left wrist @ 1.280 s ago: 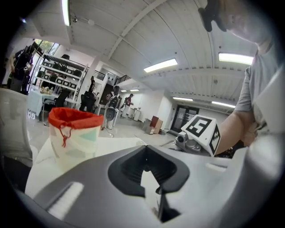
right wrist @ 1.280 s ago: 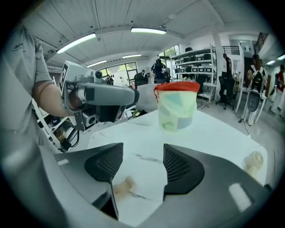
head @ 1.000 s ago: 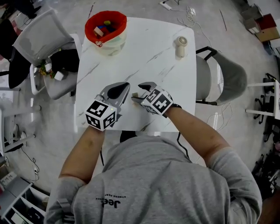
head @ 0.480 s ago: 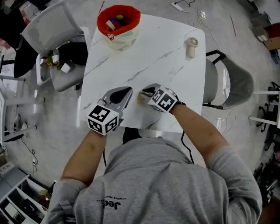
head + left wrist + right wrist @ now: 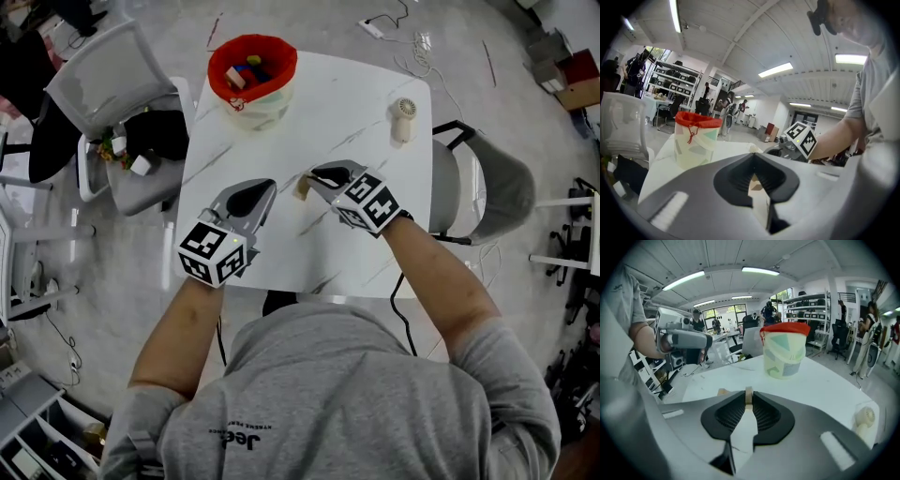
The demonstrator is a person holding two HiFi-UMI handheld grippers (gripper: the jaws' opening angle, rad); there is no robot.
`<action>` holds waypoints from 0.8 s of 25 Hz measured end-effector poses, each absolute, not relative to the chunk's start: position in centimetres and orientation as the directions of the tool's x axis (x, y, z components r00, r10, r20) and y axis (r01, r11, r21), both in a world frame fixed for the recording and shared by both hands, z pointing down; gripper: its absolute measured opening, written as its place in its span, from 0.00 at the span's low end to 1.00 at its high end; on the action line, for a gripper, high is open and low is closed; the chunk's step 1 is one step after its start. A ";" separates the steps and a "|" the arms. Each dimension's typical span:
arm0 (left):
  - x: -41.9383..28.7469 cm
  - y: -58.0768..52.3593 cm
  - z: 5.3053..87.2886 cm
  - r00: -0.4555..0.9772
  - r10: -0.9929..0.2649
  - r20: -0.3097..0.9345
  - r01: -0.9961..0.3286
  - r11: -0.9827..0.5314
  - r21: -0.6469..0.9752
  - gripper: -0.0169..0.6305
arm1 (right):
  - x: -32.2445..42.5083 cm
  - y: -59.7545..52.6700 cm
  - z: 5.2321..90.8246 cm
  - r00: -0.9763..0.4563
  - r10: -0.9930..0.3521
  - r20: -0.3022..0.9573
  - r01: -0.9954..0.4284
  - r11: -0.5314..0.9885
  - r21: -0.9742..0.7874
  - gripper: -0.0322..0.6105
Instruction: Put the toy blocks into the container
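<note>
A small tan toy block (image 5: pixel 302 188) is pinched at the tips of my right gripper (image 5: pixel 309 178), a little above the white marble table (image 5: pixel 375 234). Those jaws have just closed on the block. In the right gripper view the block (image 5: pixel 748 392) sticks up between the pads of that gripper (image 5: pixel 748 397). My left gripper (image 5: pixel 265 187) is beside it on the left. In the left gripper view its jaws (image 5: pixel 753 157) are shut, with a tan block (image 5: pixel 756 184) deep between the pads. The red-rimmed container (image 5: pixel 251 70) stands at the table's far left corner and holds several coloured blocks.
A small cream fan (image 5: pixel 401 120) stands at the far right of the table. A white chair (image 5: pixel 103 75) with clutter is left of the table. A grey chair (image 5: pixel 487 178) is on the right. Cables lie on the floor beyond.
The tan block lay on the table between the two grippers. The right jaws shut on it and lifted it toward the far side. The left gripper rose slightly alongside.
</note>
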State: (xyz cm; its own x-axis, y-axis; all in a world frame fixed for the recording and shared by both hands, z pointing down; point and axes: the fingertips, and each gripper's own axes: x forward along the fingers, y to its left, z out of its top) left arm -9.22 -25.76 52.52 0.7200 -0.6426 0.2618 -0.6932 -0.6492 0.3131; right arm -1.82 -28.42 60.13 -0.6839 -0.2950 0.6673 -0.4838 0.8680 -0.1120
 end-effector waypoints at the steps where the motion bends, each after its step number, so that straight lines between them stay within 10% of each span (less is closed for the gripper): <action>1: -9.5 -26.5 51.9 0.719 -0.647 0.254 -0.694 -0.652 0.307 0.12 | -1.9 -29.5 58.8 -0.690 -0.316 0.651 -0.492 0.865 -0.102 0.13; 20: -13.7 -36.9 43.5 0.742 -0.647 0.175 -0.671 -0.716 0.195 0.12 | -9.9 -48.2 43.8 -0.655 -0.529 0.540 -0.586 0.806 0.079 0.14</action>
